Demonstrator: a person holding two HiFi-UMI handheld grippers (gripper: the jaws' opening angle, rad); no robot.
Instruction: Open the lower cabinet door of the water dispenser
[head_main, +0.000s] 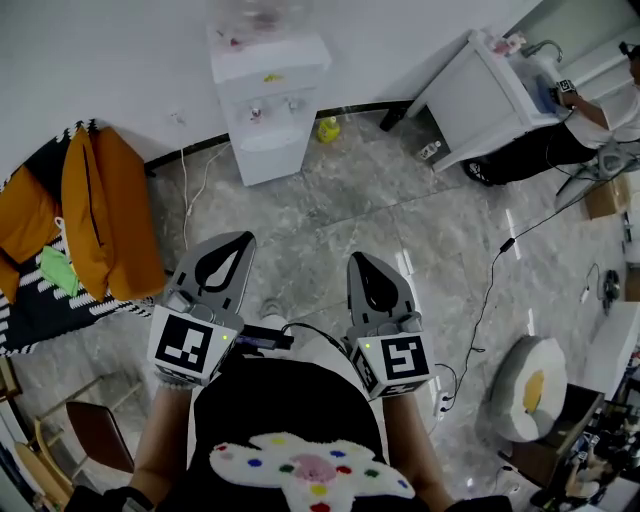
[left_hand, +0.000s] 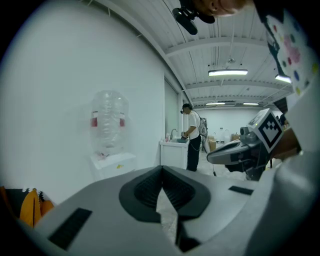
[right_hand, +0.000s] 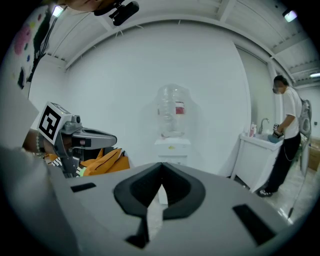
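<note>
A white water dispenser (head_main: 268, 95) stands against the far wall, a clear bottle (right_hand: 173, 116) on top. Its lower cabinet door (head_main: 272, 158) is closed. The dispenser (left_hand: 111, 162) lies well ahead of both grippers, out of reach. My left gripper (head_main: 233, 243) and right gripper (head_main: 361, 262) are held side by side above the grey floor, both shut with nothing between the jaws. The left gripper (left_hand: 162, 170) and the right gripper (right_hand: 161, 167) each show tips meeting in their own views.
Orange clothing (head_main: 100, 210) hangs on a chair at the left. A white sink cabinet (head_main: 483, 100) stands at the right, a person (head_main: 580, 120) working at it. A yellow object (head_main: 328, 129) lies beside the dispenser. Cables (head_main: 490, 290) run across the floor. A white cushion (head_main: 530, 385) lies at the right.
</note>
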